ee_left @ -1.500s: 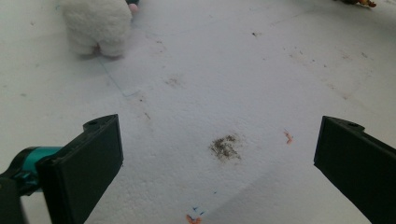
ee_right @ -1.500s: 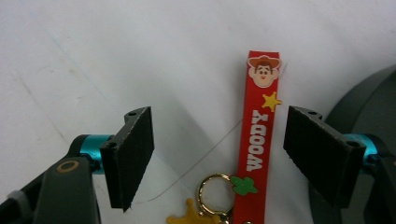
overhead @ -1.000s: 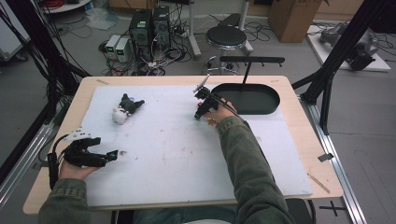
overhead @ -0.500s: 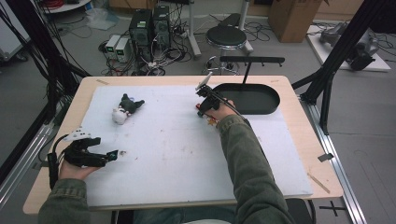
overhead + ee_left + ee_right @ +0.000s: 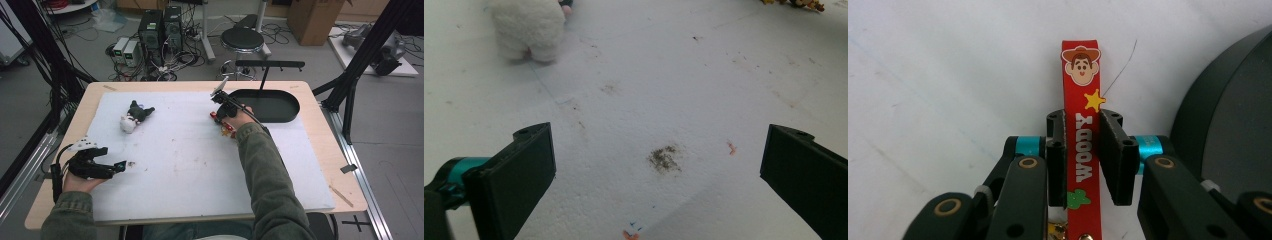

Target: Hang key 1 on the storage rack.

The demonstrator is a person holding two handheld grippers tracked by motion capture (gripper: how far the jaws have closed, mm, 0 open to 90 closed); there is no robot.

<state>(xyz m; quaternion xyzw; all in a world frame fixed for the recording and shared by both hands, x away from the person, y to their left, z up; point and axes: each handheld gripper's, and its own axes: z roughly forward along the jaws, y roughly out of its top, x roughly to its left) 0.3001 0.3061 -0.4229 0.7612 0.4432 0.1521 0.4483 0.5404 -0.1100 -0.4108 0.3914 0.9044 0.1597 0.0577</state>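
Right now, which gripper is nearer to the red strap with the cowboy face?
Right. The right gripper has its jaws closed on the red strap, beside the black tray. The left gripper rests open at the table's near left edge, far from it.

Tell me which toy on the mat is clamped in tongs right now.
The red Woody strap, pinched by the right tongs beside the black tray. The plush toy lies untouched; the left tongs are open over bare mat.

Plush toy (image 5: pixel 134 116): we see it well left of the right fingers.
Black tray (image 5: pixel 270 106): just right of them.
Desk (image 5: pixel 320 150): white-covered.
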